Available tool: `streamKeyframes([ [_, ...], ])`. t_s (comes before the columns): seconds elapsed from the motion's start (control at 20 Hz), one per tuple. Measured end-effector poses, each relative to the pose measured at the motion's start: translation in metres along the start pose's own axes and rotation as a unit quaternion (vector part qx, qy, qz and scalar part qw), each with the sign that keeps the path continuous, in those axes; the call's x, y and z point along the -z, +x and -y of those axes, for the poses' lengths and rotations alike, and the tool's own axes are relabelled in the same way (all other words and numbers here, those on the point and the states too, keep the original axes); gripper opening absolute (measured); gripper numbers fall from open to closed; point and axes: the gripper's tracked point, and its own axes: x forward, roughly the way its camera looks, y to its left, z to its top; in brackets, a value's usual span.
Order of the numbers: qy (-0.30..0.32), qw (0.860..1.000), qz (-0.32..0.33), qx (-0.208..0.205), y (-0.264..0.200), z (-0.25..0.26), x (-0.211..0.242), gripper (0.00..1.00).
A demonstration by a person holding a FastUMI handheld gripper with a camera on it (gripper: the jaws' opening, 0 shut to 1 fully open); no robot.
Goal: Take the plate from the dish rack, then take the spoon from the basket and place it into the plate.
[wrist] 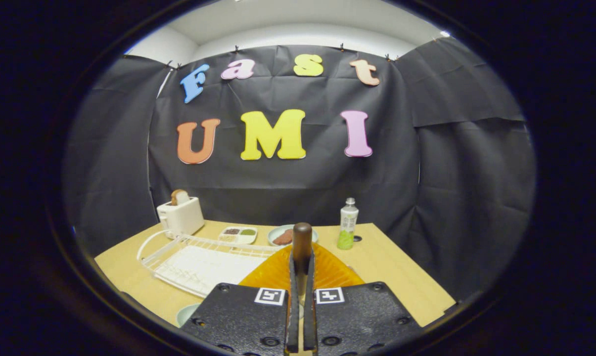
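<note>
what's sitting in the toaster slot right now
A slice of brown-crusted bread sticks up out of the white toaster at the table's far corner, beyond the dish rack. Its lower part is hidden inside the slot. The gripper is shut on a brown-handled spoon.

the bottle has a label, but its words are too small to read. the gripper has two little square black-and-white marks on it, with no letters.

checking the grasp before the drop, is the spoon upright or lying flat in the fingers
Upright. The gripper is shut on the spoon: its dark handle stands straight up between the fingers, above the orange basket.
</note>
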Motion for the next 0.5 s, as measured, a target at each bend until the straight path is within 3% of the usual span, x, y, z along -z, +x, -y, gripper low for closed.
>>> streamKeyframes([
  [0.5,-0.009,1.0,-0.026,0.004,-0.001,-0.088,0.079,0.09],
])
